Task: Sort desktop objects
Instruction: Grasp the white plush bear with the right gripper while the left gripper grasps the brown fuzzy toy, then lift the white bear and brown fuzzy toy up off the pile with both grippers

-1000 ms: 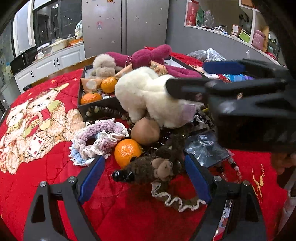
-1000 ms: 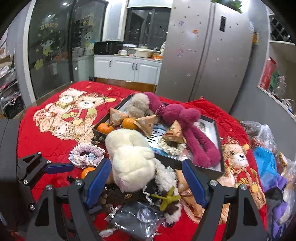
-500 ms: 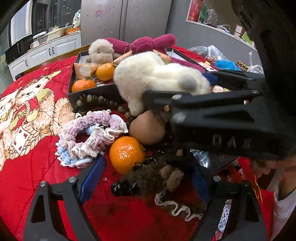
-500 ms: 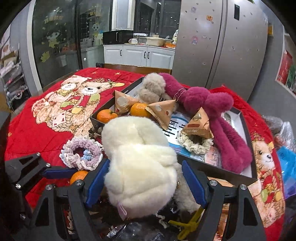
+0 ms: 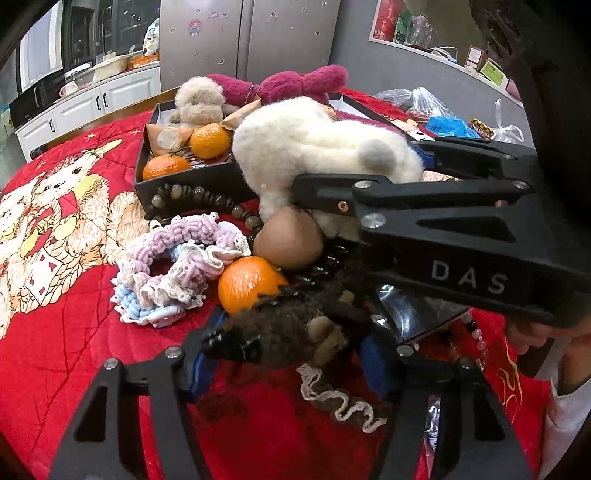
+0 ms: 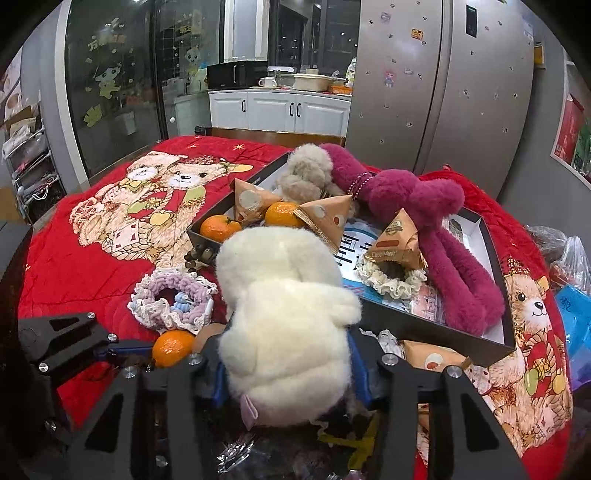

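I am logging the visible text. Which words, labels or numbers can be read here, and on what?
"DAS": white letters on the right gripper, seen from the left wrist view.
"ChocoMagic", roughly: on a triangular snack packet in the black box; partly blurred.
Fridge stickers, box print, blue bag: unreadable.

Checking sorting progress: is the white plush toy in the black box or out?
Out. The white plush toy lies before the black box, between the right gripper's closing jaws.
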`<action>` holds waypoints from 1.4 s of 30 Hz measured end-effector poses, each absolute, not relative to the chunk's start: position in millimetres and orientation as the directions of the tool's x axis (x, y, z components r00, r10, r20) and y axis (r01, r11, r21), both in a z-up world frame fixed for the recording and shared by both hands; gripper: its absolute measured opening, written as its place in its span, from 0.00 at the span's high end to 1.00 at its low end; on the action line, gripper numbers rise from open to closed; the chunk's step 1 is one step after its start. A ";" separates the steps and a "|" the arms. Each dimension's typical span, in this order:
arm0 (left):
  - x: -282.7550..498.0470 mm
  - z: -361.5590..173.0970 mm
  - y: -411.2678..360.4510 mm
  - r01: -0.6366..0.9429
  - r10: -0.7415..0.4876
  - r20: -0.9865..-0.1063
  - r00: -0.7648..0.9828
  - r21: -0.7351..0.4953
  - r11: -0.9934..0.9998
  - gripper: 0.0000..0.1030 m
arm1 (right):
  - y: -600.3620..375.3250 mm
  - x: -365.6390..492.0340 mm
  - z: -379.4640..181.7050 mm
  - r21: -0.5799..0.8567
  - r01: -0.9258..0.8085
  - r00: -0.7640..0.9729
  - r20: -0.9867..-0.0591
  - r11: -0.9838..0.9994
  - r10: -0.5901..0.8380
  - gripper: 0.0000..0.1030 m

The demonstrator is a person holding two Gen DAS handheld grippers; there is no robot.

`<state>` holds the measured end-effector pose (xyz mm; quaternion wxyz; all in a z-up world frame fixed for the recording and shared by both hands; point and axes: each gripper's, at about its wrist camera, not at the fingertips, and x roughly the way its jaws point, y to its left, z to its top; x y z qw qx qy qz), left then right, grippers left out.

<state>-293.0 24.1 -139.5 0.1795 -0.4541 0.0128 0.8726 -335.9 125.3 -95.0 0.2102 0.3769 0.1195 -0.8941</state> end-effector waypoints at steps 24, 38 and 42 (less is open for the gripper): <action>-284.6 -136.9 25.4 -0.342 0.304 -0.790 -0.533 -0.127 -0.931 0.96 | 128.3 -325.7 -84.7 -0.049 0.446 -0.637 -0.719 -0.894 -0.278 0.53; -285.4 -139.8 26.7 -0.356 0.320 -0.777 -0.542 -0.132 -0.925 0.94 | 131.3 -324.2 -82.1 -0.034 0.447 -0.632 -0.720 -0.894 -0.288 0.53; -287.8 -140.2 28.6 -0.357 0.321 -0.778 -0.540 -0.134 -0.924 0.77 | 134.3 -325.0 -80.2 -0.029 0.444 -0.632 -0.718 -0.895 -0.291 0.53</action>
